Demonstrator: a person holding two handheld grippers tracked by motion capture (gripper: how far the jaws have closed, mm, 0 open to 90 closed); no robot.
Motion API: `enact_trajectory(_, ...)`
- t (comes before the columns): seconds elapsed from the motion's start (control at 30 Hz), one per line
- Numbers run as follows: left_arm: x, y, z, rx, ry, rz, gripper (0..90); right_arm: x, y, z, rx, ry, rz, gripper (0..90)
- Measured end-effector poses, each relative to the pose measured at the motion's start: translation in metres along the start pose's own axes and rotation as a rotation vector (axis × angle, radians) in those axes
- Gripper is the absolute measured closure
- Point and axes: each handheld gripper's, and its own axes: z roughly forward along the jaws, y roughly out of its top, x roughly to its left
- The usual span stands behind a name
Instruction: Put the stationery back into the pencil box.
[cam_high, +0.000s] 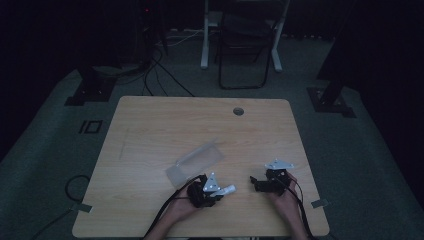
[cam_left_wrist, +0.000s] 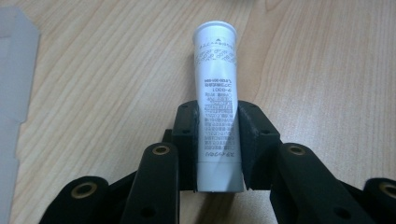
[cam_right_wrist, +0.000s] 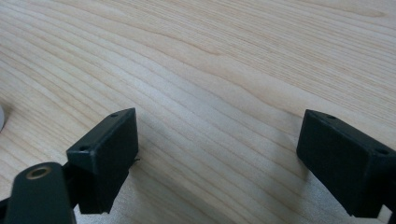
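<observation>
A small white tube (cam_left_wrist: 217, 102) with fine grey print sits clamped between the black jaws of my left gripper (cam_left_wrist: 217, 140), its capped end pointing away over the wooden table. In the high view the left gripper (cam_high: 216, 191) is near the table's front edge, and the tube (cam_high: 229, 189) sticks out to its right. My right gripper (cam_high: 256, 183) rests a short way to the right, held by a hand. In the right gripper view my right gripper (cam_right_wrist: 215, 154) is open, its jaws wide apart over bare wood with nothing between them.
A clear plastic package (cam_high: 195, 163) lies on the table (cam_high: 150, 130) just behind the left gripper; its edge (cam_left_wrist: 14, 93) shows in the left gripper view. A cable hole (cam_high: 238, 111) sits near the table's far edge. A chair (cam_high: 243, 45) stands beyond on the dark floor.
</observation>
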Motion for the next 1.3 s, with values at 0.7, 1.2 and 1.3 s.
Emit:
enact_trajectory(0.7, -0.001, 0.014, -0.02, -0.072, 0.044, 0.021, 71.0, 0.0, 0.0, 0.0, 0.0, 0.0, 0.0, 12.6)
enact_trajectory(1.2, 0.0, 0.019, -0.033, -0.1, 0.067, 0.028, 71.1, 0.0, 0.0, 0.0, 0.0, 0.0, 0.0, 12.6)
enact_trajectory(1.3, 0.0, 0.02, -0.035, -0.099, 0.071, 0.031, 71.1, 0.0, 0.0, 0.0, 0.0, 0.0, 0.0, 12.6)
